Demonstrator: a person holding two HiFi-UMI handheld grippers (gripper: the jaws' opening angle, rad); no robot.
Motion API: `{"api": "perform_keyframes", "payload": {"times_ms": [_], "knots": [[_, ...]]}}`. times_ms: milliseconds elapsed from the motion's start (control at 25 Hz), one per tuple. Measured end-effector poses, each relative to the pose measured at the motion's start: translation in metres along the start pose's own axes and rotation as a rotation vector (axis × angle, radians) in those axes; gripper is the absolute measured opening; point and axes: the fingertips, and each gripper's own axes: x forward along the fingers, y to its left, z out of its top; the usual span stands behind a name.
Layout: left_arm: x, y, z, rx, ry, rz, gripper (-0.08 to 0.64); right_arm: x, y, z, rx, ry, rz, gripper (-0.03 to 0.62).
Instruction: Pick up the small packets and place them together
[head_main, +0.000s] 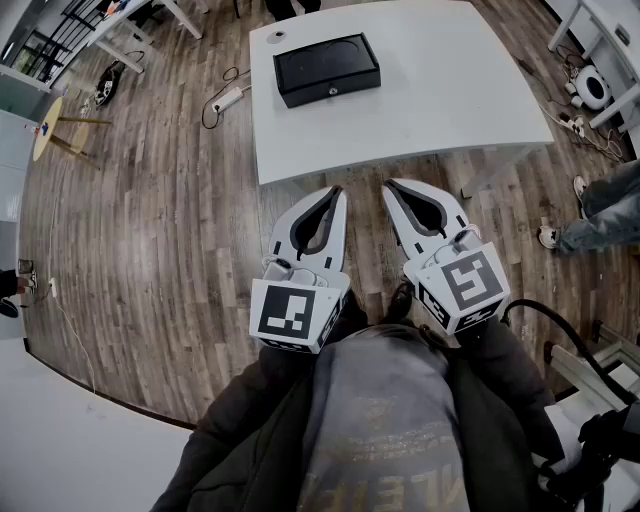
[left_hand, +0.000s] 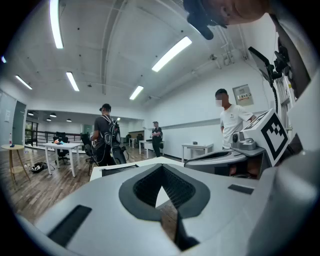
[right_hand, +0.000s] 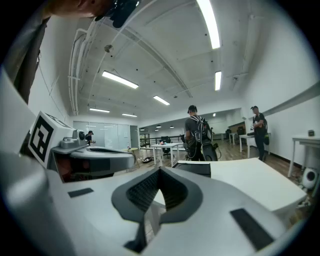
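We hold the left gripper (head_main: 334, 193) and right gripper (head_main: 391, 186) with tips together, empty, aimed at the table (head_main: 450, 100), where the box (head_main: 327, 68) lies crosswise

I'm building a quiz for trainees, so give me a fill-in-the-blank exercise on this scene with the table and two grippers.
1. The box on the white table is ___ in colour.
2. The left gripper and the right gripper both have their jaws ___.
3. The floor is laid with ___ planks.
Missing words: black; shut; wooden.
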Motion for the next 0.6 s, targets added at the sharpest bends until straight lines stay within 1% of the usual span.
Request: {"api": "perform_keyframes", "payload": {"times_ms": [440, 520, 600], "knots": [[0.007, -0.019, -0.003, 0.008, 0.015, 0.025, 0.002, -0.013, -0.015, -0.003, 0.006, -0.013, 0.029, 0.002], [0.008, -0.024, -0.004, 0.005, 0.026, 0.034, 0.001, -0.017, -0.020, -0.004, 0.026, -0.015, 0.037, 0.002], [0.007, -0.026, -0.006, 0.003, 0.042, 0.051, 0.001, -0.020, -0.024, -0.005, 0.067, -0.023, 0.049, 0.002]]}}
